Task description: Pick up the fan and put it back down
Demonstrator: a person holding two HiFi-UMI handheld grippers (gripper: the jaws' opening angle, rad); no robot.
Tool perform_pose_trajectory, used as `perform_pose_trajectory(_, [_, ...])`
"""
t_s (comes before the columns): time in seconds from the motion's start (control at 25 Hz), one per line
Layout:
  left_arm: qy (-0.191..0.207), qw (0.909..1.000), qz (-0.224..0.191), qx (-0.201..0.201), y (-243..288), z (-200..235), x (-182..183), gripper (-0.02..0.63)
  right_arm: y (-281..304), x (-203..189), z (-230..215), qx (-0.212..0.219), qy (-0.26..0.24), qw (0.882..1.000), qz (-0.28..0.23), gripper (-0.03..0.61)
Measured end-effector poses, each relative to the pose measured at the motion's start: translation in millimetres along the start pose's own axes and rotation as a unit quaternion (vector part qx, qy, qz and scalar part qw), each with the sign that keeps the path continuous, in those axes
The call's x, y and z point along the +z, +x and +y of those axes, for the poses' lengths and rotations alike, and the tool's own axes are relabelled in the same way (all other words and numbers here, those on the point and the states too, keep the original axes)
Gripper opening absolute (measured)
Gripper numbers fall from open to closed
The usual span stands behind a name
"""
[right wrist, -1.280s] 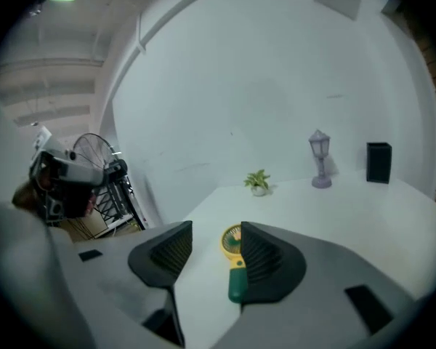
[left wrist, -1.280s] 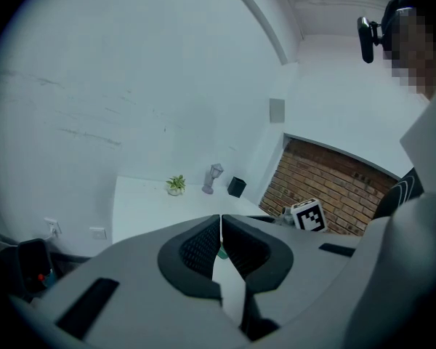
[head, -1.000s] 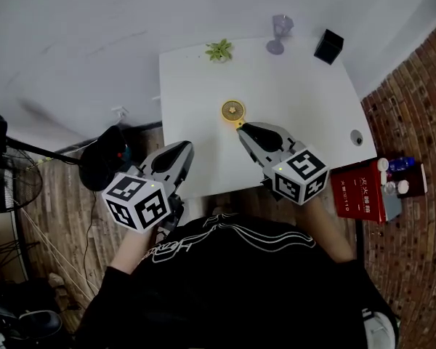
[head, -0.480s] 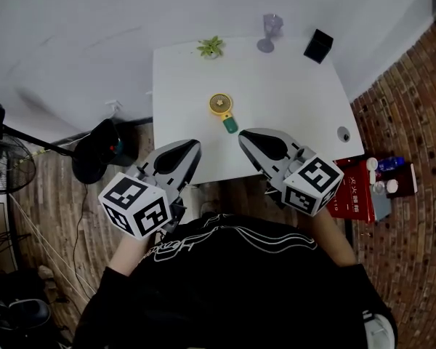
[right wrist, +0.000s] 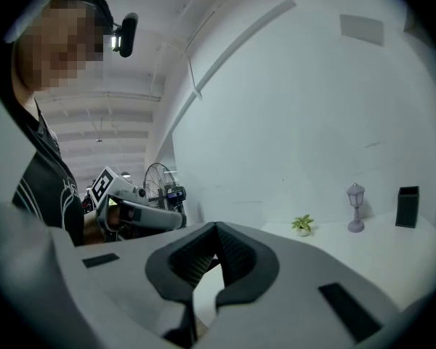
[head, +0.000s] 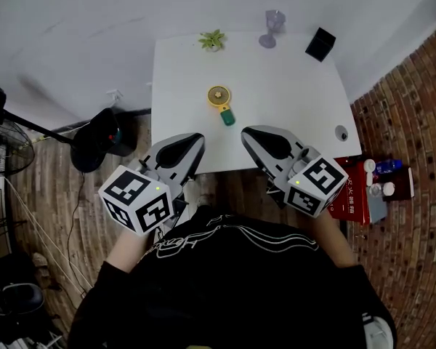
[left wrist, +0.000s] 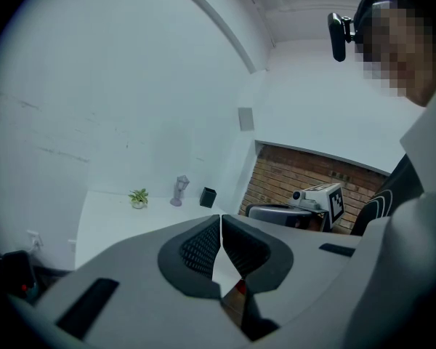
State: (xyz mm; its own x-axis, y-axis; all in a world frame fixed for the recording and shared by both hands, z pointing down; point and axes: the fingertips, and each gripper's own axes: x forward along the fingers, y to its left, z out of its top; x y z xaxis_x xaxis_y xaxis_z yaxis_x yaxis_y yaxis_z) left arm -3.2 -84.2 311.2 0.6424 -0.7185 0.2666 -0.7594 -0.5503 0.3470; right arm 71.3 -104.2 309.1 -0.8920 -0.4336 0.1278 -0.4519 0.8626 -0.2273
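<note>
The small hand fan (head: 219, 95), with a yellow round head and a green handle, lies flat on the white table (head: 291, 100) near its middle. Both grippers hover over the table's near edge, pulled back from the fan and not touching it. My left gripper (head: 195, 137) is shut with nothing in it; in the left gripper view its pads (left wrist: 221, 221) meet at the tips. My right gripper (head: 245, 131) is also shut and empty, its pads (right wrist: 216, 229) pressed together. The fan is hidden in both gripper views.
At the table's far edge stand a small potted plant (head: 212, 41), a lilac lantern figure (head: 272, 28) and a black box (head: 319, 44). A red box (head: 353, 187) and bottles (head: 381, 170) sit at the right. A floor fan's black base (head: 96, 148) stands at the left.
Both grippers have drawn back from the table toward the person. The right gripper's tip was at the fan's handle; now the fan lies alone on the table.
</note>
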Motion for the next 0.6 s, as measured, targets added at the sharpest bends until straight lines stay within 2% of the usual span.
perform_pose_trajectory(0.6, [0.020, 0.9996, -0.008, 0.018, -14, -35, -5, 0.034, -32, 10, 24, 0.012, -0.026, 0.999, -0.021, 0.002])
